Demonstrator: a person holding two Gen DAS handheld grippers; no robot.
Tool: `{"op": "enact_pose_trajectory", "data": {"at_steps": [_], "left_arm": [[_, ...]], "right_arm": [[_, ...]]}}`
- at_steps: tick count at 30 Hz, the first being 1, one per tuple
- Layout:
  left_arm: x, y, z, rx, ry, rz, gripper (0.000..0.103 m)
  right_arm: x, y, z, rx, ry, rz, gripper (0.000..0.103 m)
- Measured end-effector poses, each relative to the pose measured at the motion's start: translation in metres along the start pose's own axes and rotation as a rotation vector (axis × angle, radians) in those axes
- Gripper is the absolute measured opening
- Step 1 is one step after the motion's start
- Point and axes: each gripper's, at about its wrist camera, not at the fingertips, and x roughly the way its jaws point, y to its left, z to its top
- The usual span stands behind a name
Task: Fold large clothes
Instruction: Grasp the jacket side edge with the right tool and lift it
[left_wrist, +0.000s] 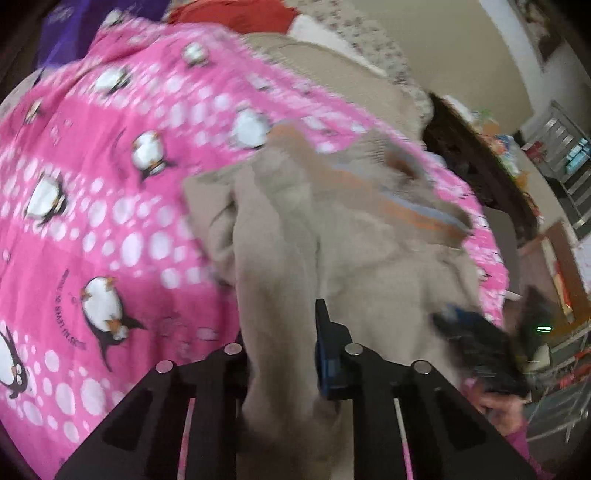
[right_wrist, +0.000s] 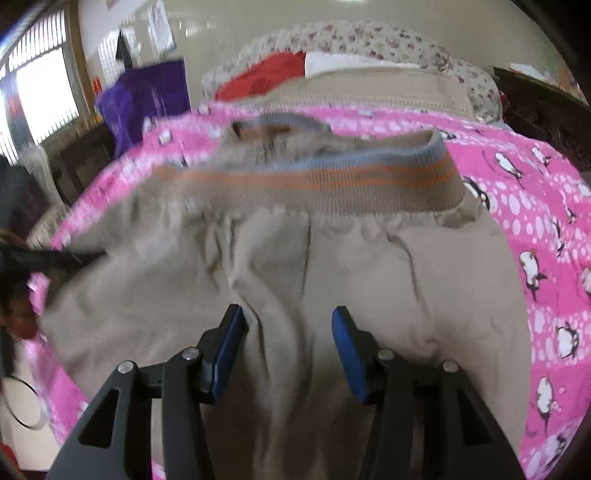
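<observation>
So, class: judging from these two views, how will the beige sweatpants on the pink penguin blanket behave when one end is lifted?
The beige sweatpants will probably go floppy: the fabric already lies in soft folds and bunches between the left hand-held gripper fingers. The ribbed waistband looks thicker, so it may hold its shape slightly better. Unlikely to slide off; the pink penguin blanket looks soft too.

Both views are bright with soft daylight; the window (right_wrist: 40, 92) at the right wrist view's left edge is blown out white. Motion blur smears the beige garment (left_wrist: 332, 240) and bedspread (left_wrist: 110, 166). Fisheye distortion bends the edges, and dark vignetting fills the corners.
</observation>
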Motion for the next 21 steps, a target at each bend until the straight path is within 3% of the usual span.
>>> {"op": "enact_pose_trajectory", "data": {"at_steps": [3, 7, 9, 16, 21], "left_arm": [[-0.019, -0.035, 0.004, 0.046, -0.028, -0.05, 0.006], [-0.031, -0.085, 0.011, 0.117, -0.048, -0.111, 0.006], [-0.025, -0.112, 0.015, 0.143, -0.043, -0.142, 0.006], [0.04, -0.203, 0.013, 0.23, 0.017, -0.229, 0.006], [0.101, -0.243, -0.004, 0.295, 0.101, -0.215, 0.01]], "right_arm": [[0.001, -0.001, -0.003, -0.01, 0.008, -0.006, 0.052], [-0.03, -0.025, -0.008, 0.117, -0.036, 0.083, 0.052], [-0.048, -0.042, -0.017, 0.163, -0.07, 0.075, 0.053], [-0.082, -0.098, -0.055, 0.291, -0.103, 0.039, 0.053], [-0.096, -0.133, -0.074, 0.385, -0.127, -0.013, 0.053]]}}
